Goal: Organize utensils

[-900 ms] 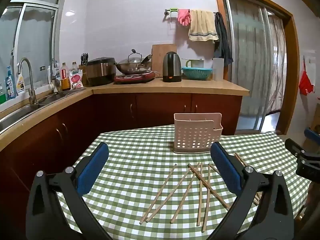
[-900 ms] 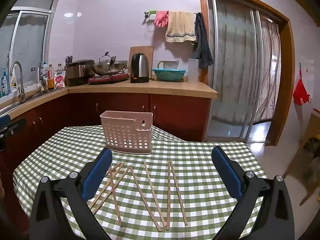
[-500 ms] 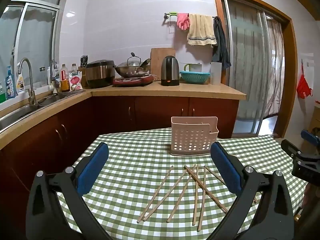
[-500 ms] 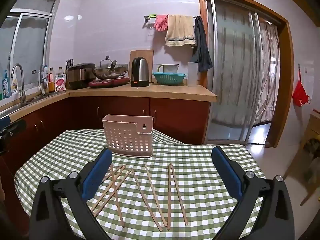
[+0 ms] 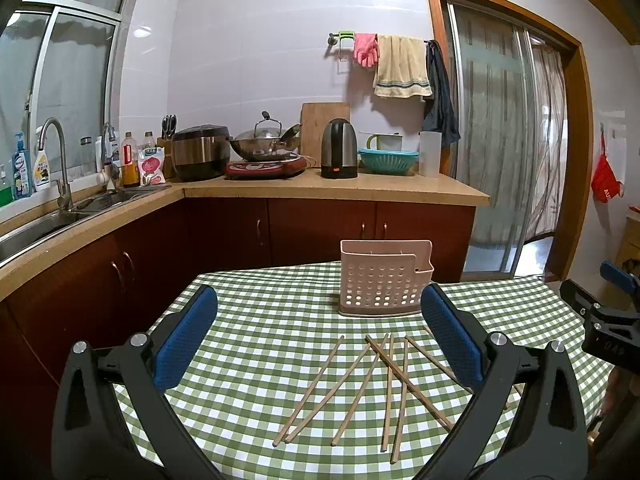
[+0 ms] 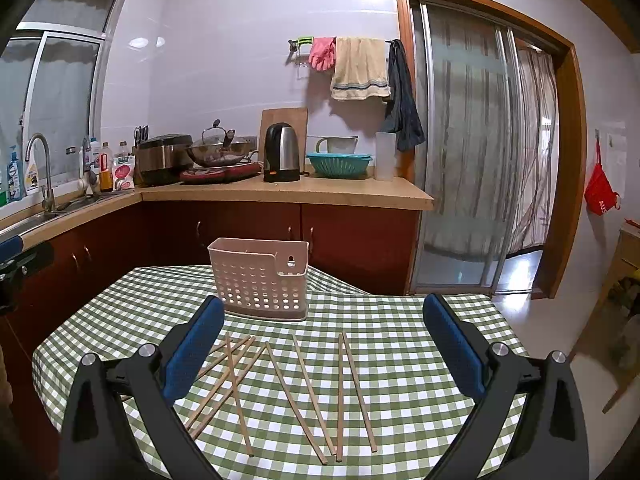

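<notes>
Tabletop (image 5: 248, 320) covered by green checked cloth, kitchen counter (image 5: 320, 190) behind. Perforated basket (image 5: 384, 278) near far edge; contents unseen. Left tongs (image 5: 318, 336), right tongs (image 6: 322, 338) spread wide, nothing gripped.

Two wrist fisheyes, each mounted behind its own claw, looking forward along the fingers and tilted slightly down. Left wrist view: left claw (image 5: 318, 336) frames the bottom, camera sits near the close edge of the checked counter (image 5: 260, 320), facing the far kitchen wall. The right claw (image 5: 600, 308) shows at its right edge. Right wrist view: right claw (image 6: 324, 338) frames the bottom, same heading, set further right. The left claw (image 6: 16, 256) shows at its left edge. Both views share the chopsticks (image 5: 384, 384) (image 6: 288, 388), the perforated holder (image 5: 384, 280) (image 6: 260, 276), the kettle (image 5: 339, 148) (image 6: 281, 152) and the sliding door (image 5: 500, 140) (image 6: 480, 140). Strong barrel distortion, close range.
</notes>
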The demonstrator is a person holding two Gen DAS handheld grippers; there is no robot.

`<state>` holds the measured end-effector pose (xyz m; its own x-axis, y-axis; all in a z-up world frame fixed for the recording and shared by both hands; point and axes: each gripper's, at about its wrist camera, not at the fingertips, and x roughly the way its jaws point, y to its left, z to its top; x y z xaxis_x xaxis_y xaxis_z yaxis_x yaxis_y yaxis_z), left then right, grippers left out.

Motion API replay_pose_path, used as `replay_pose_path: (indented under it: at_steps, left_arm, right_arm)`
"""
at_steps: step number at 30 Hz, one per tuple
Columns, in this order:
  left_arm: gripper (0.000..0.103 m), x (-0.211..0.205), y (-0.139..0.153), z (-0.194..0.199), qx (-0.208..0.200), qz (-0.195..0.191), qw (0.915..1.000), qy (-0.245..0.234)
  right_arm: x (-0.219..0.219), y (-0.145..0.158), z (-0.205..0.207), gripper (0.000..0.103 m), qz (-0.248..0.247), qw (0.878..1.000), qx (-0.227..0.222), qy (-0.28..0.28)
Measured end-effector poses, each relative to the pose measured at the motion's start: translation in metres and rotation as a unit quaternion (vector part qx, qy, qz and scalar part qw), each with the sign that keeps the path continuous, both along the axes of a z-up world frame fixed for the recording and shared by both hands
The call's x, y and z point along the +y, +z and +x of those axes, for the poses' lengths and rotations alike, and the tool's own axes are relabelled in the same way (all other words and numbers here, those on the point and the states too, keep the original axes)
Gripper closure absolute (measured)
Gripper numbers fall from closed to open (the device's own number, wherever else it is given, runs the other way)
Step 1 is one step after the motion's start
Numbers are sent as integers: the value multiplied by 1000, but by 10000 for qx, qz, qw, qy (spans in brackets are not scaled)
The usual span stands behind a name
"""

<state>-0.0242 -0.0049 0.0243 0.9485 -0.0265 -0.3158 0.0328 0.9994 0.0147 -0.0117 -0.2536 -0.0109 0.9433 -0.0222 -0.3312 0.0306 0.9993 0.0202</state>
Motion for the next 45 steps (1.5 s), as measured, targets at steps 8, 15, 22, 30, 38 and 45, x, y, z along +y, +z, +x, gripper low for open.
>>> replay_pose_path:
  at_steps: [8,15,22,30,38,45]
  left_arm:
    - [4,-1,-1,-3,-48,-7,10000,-18]
    - [4,-1,-2,-3,-52,-2,10000,-18]
    - [4,0,-4,-4,-55,-14,10000,-16]
    - [4,-1,-7,-5,-62,-12,10000,-19]
    - [4,-1,-6,-7,-63,-12,10000,-14]
    - [4,-1,-5,-9,-59,-21,10000,-9]
  right_arm:
    - [1,2,-1,6,-1,10000,-15,24]
    - [2,2,-1,6,5,10000,-7,24]
    - [2,1,-2,6,3,10000,-12,24]
    - [4,1,-3,6,2,10000,-22,31]
    - [4,2,-4,6,-2,10000,-25,28]
    - [4,1,-3,6,0,10000,-24,26]
